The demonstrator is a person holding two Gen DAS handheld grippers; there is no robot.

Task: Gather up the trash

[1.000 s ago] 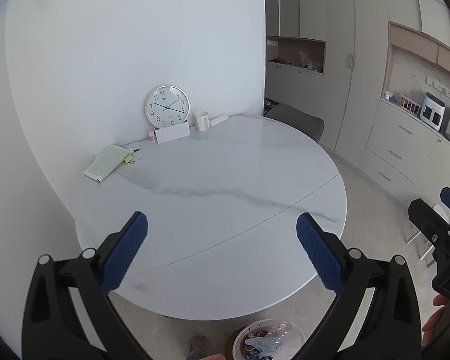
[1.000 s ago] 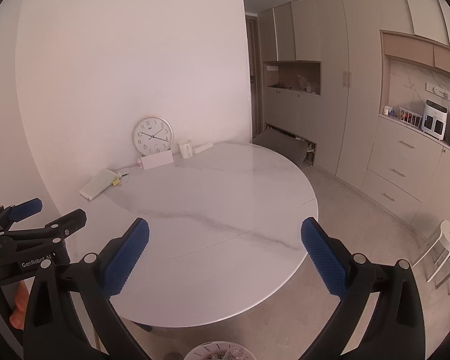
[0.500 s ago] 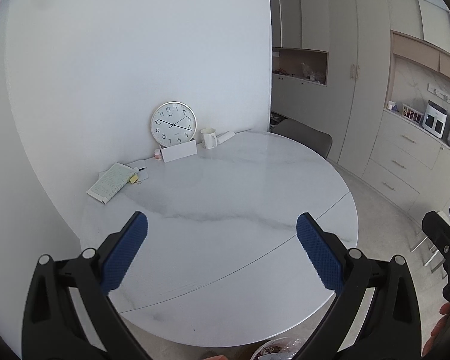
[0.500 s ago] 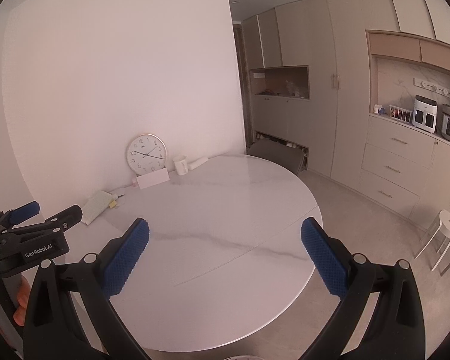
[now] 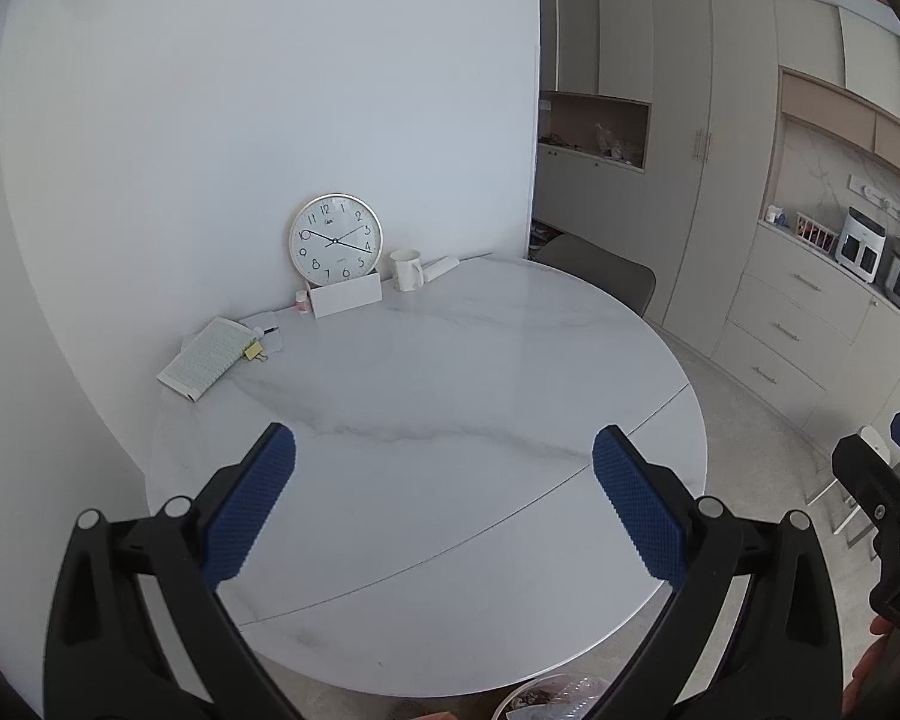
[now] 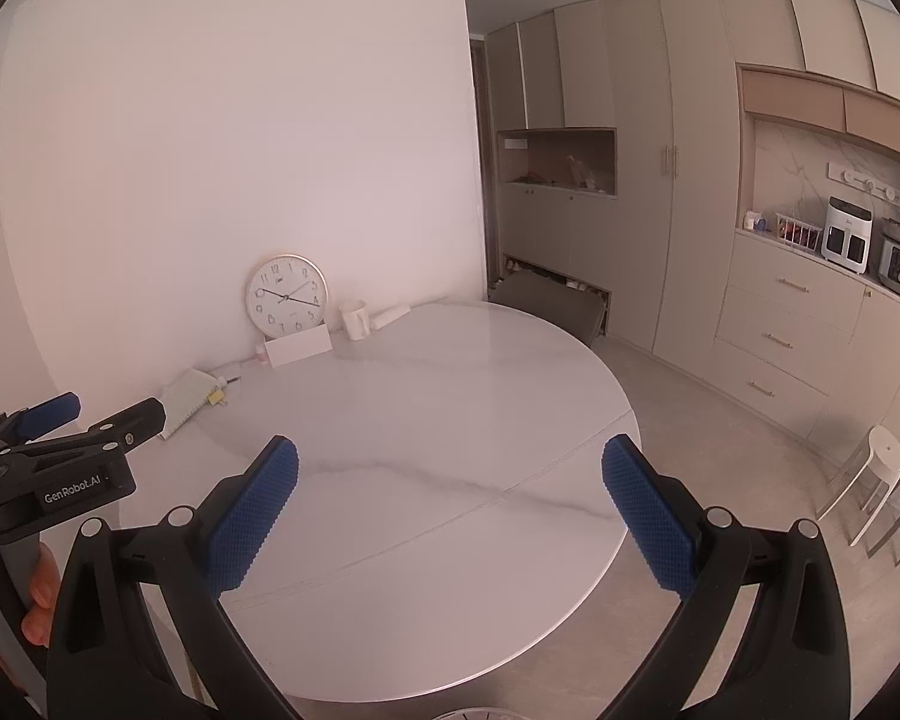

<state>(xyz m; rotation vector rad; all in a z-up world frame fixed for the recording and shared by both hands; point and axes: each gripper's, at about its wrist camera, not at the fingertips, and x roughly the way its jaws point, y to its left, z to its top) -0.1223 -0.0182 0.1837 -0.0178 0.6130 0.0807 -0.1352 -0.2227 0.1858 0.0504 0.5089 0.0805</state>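
Left gripper (image 5: 444, 498) and right gripper (image 6: 450, 504) were both held with jaws wide apart and empty, raised above the near edge of the round marble table (image 5: 450, 372). The trash bin (image 5: 546, 702) lay below the near rim, on the floor, already holding scraps. No loose litter showed on the bare tabletop; only a clock (image 5: 335, 239), mug (image 5: 407, 269), card (image 5: 347, 295) and notepad (image 5: 205, 357) stood along the far-left edge, well apart from both tools, with the left gripper probably the nearer.

Trash bin (image 5: 546, 699) lower in frame, apparently from both hand-held grippers raised.
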